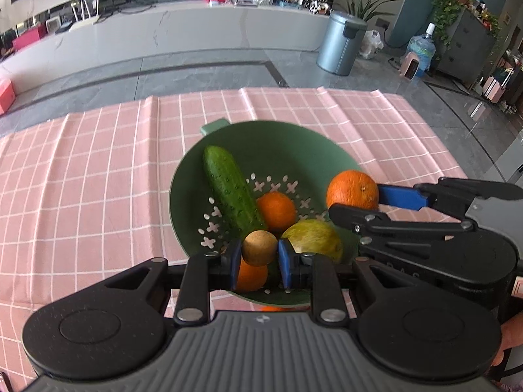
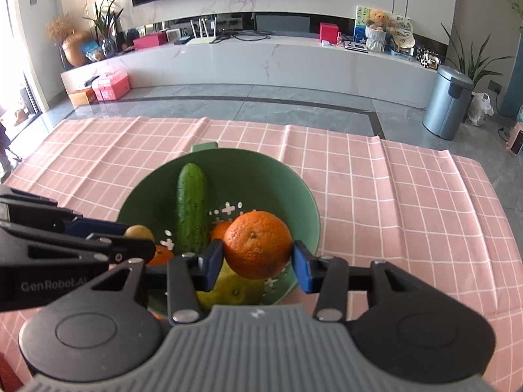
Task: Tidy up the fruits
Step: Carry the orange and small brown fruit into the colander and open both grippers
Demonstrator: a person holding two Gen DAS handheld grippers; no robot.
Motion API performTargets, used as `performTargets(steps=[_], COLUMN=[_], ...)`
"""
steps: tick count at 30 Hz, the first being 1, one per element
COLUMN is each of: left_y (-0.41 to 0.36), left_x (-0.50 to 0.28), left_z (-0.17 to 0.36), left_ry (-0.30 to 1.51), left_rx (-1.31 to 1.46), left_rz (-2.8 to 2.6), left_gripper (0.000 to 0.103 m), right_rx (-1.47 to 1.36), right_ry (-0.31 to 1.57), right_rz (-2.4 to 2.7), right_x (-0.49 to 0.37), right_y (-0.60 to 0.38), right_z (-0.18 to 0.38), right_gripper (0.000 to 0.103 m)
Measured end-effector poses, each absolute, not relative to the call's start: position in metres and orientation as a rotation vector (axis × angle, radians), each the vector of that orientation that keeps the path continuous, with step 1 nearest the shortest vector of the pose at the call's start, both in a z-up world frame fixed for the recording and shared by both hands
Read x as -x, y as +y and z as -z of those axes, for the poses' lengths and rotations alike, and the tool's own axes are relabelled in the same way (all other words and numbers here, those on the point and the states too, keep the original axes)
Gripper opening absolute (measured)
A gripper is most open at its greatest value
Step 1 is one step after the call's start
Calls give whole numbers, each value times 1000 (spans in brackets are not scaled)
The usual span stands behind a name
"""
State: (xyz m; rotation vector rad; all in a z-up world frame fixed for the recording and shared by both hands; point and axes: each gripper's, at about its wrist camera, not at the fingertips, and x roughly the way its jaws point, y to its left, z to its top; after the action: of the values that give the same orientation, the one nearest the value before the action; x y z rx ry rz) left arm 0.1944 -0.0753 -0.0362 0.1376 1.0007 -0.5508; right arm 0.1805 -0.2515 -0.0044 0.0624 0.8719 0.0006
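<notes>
Tools both over green colander (image 1: pixel 294 137) on pink checked table (image 1: pixel 98 179). Colander contents: cucumber (image 1: pixel 228 189), yellow-green fruit (image 1: pixel 313 238), small orange (image 1: pixel 277 209). Right tool (image 2: pixel 258 256) clamps large orange (image 2: pixel 258 245). Left tool (image 1: pixel 259 254) clamps small brown fruit (image 1: pixel 260 248).

You are getting bright, even daylight in both views, coming in strongest from the window at the left edge of the right wrist view. The glossy grey tiled floor (image 2: pixel 294 101) is throwing glare. Fisheye distortion is bending the white marble-look cabinet (image 1: pixel 183 32), and the corners are going dark.
</notes>
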Motion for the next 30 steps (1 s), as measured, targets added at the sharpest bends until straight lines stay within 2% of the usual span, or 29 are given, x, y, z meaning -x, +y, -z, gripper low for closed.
performTargets(steps=[9, 22, 30], left_y=[-77, -81, -77], left_x=[-203, -206, -208], left_z=[51, 54, 56], left_ry=[1024, 1018, 1013], left_rx=[-117, -91, -57], left_rz=[570, 565, 532], left_gripper=[27, 27, 36], right_rx=[-40, -37, -35], right_ry=[918, 916, 912], right_rz=[9, 9, 11], right_x=[-200, -204, -202], right_y=[-251, -251, -250], right_z=[30, 33, 33], right_gripper=[42, 43, 43])
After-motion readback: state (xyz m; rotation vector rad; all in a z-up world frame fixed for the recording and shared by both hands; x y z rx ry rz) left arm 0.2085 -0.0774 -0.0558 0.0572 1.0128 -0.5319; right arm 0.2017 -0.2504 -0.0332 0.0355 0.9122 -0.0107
